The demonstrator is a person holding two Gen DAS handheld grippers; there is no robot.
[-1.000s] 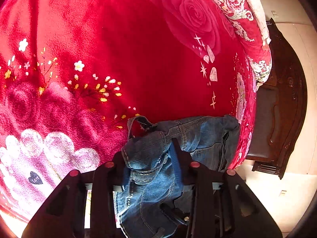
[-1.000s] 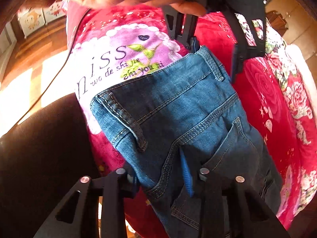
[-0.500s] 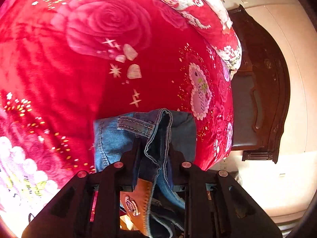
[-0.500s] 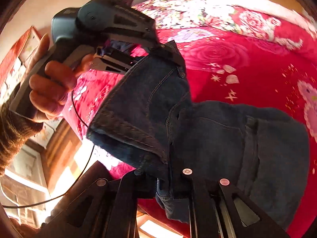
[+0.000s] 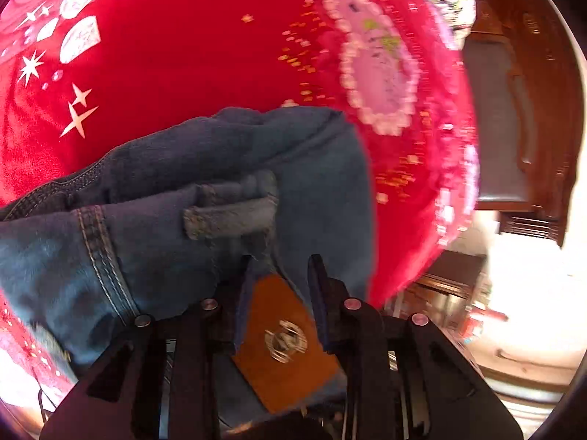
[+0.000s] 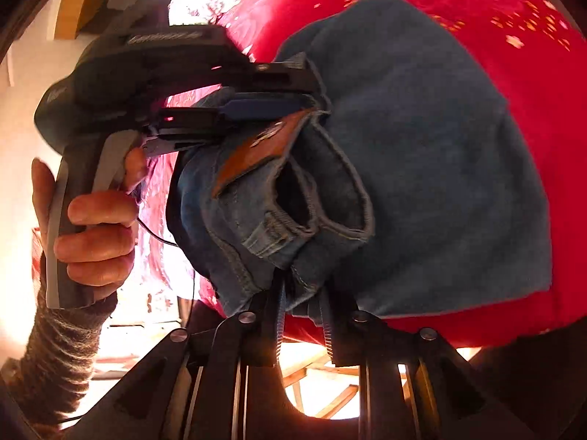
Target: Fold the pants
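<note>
Denim pants (image 5: 154,198) lie bunched on the red floral blanket (image 5: 190,55) near the bed's edge. Left tool (image 5: 280,275) grips the waistband at the brown patch (image 5: 282,333), jaws opening. Right tool (image 6: 301,300) pinches a waistband fold, jaws opening too. Dark wooden furniture (image 5: 532,110) stands beside the bed.

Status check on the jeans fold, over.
Left tool opening, waistband patch between its fingers. Right tool opening, denim edge in it. Jeans bunched on red blanket. Nothing in the way.
</note>
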